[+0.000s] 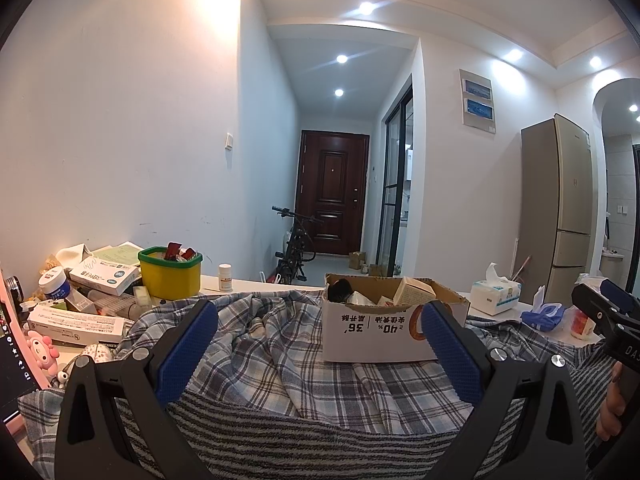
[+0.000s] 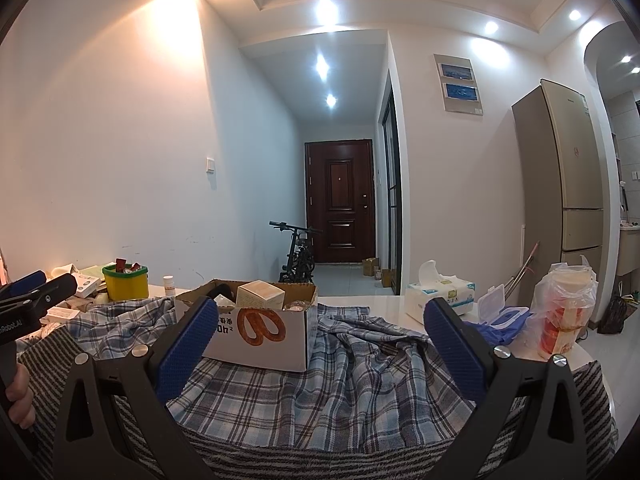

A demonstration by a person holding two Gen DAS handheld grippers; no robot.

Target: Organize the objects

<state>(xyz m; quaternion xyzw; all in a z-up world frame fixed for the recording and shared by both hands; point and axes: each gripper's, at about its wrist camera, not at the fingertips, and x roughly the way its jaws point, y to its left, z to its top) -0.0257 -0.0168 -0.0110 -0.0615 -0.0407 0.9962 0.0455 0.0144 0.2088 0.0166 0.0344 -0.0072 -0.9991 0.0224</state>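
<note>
Both the left tool [image 1: 320, 344] and right tool [image 2: 320, 344] are spread wide, empty, above a plaid cloth [image 1: 280, 360] at lower centre. A cardboard box [image 1: 384, 332] sits on it, yellow tub [image 1: 170, 272] at left. The white table [image 2: 384, 304] faces a hallway door [image 2: 340, 200].

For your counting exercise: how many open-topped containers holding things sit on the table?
2: the cardboard box on the plaid cloth at centre, and the yellow tub among clutter at far left. Others may be hidden.

Left gripper [image 1: 319, 344] is spread wide over a rumpled plaid shirt [image 1: 280, 360]. Cardboard box [image 1: 384, 328] sits on it, yellow tub [image 1: 170, 274] off left, tissue pack [image 1: 495, 294] right.
</note>
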